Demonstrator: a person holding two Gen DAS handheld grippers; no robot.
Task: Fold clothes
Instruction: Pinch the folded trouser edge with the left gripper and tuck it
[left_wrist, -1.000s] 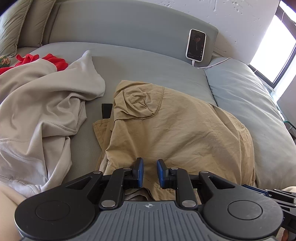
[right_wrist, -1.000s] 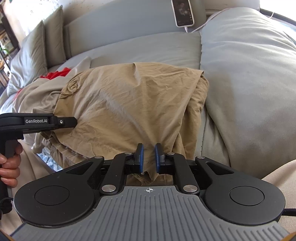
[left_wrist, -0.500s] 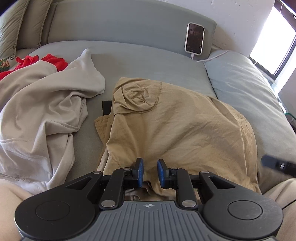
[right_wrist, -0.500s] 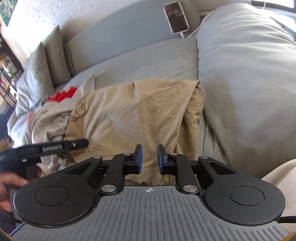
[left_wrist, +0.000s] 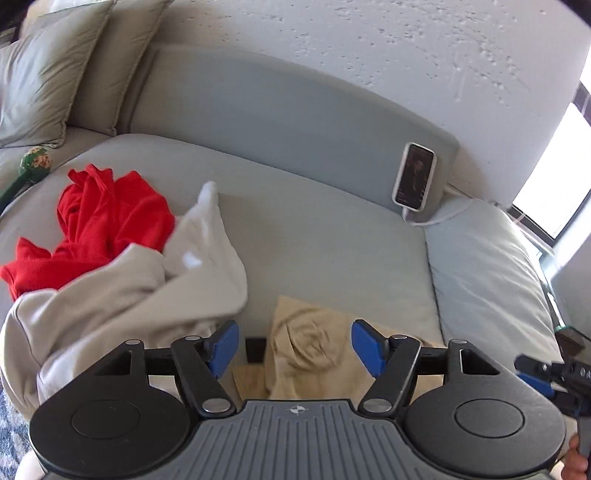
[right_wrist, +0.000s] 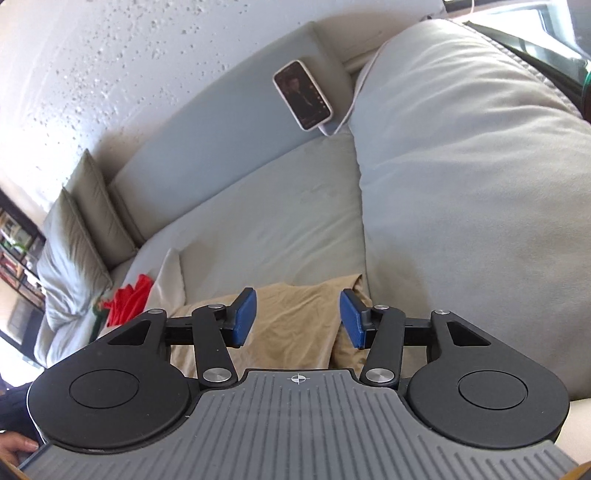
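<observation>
My left gripper (left_wrist: 290, 346) has its jaws spread wide with nothing between them, and my right gripper (right_wrist: 297, 318) is likewise agape and empty. Just beyond both lies the folded khaki garment (right_wrist: 291, 317) on the grey sofa seat (left_wrist: 325, 236). I judge that piece finished; the beige sweatshirt (left_wrist: 122, 295) and red garment (left_wrist: 107, 221) remain crumpled to the left.

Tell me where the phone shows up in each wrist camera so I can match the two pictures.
Left wrist: the phone is at upper right, propped upright against the grey sofa backrest, its white cable trailing right.
Right wrist: the phone is at top centre, tilted, leaning on the same backrest.
Shared landmark: the tan garment lies on the seat cushion between the open fingers of each gripper.
</observation>
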